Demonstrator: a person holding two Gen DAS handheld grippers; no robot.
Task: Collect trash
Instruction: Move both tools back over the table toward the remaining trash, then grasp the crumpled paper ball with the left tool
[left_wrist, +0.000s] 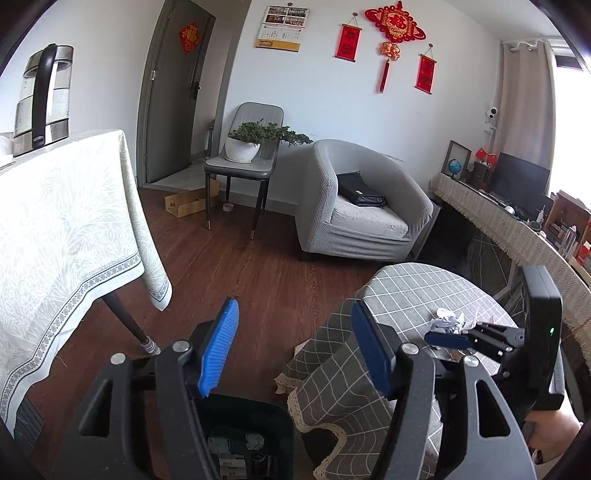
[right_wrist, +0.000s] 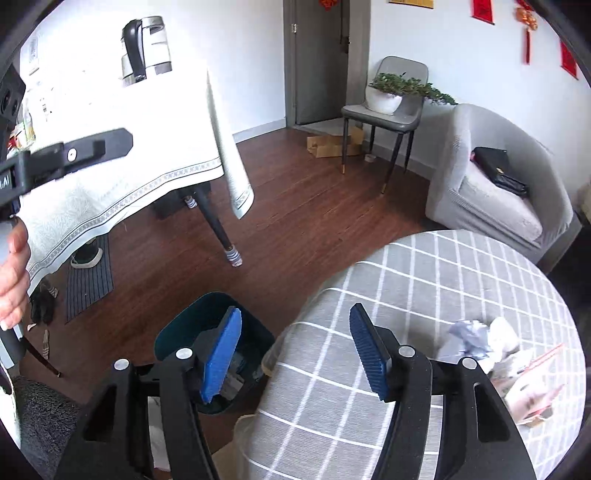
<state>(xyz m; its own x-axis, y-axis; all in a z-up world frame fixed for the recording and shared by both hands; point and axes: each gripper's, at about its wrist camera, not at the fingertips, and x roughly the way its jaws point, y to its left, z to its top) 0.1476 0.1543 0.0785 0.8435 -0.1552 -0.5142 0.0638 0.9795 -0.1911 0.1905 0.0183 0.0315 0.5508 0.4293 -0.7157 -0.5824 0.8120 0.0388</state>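
I judge this the reach-in step: crumpled paper (right_wrist: 476, 338) lies on the checked tabletop (right_wrist: 424, 280), to the right of my right claw (right_wrist: 295, 354), which is spread wide and grasps nothing. My left claw (left_wrist: 293, 347), equally released, hangs over the bin (left_wrist: 251, 435) near the tabletop's left edge. Next I need to swing right, close on the paper, and carry it left to the bin.
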